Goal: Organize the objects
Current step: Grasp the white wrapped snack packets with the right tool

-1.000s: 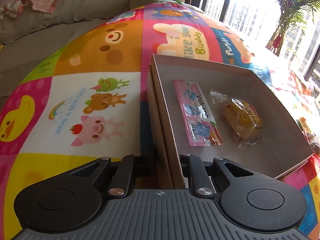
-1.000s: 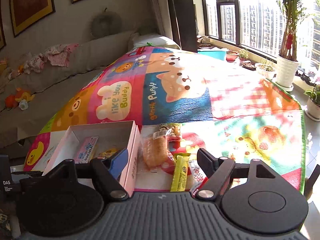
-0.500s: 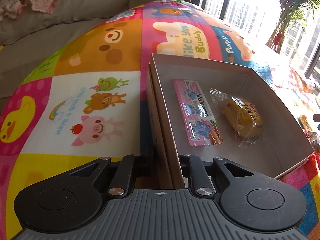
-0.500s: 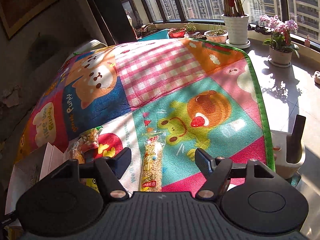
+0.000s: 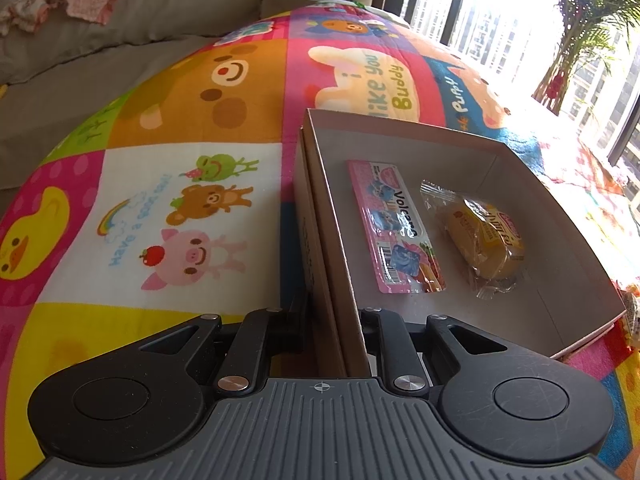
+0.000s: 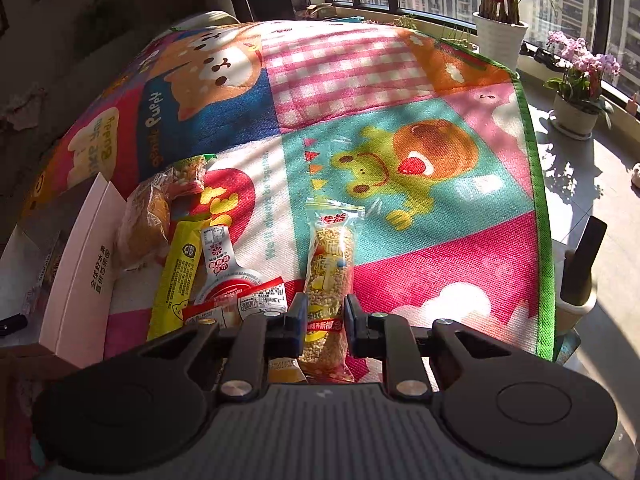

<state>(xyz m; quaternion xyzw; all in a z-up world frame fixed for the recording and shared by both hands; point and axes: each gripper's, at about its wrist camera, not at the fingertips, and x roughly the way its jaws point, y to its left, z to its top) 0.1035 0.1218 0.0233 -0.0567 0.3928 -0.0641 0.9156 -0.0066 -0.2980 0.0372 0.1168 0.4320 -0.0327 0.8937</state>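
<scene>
Right gripper (image 6: 325, 320) nipped the snack bar (image 6: 329, 264).
Left gripper (image 5: 330, 320) clamped the box (image 5: 520, 184) wall; lift the bar level, squeezing gently.

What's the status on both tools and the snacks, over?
Left tool clamped on cardboard box wall. Right tool shut on clear-wrapped puffed-grain bar. Nothing blocking.

The grain bar's (image 6: 326, 280) near end hides behind the right tool (image 6: 325, 320).
</scene>
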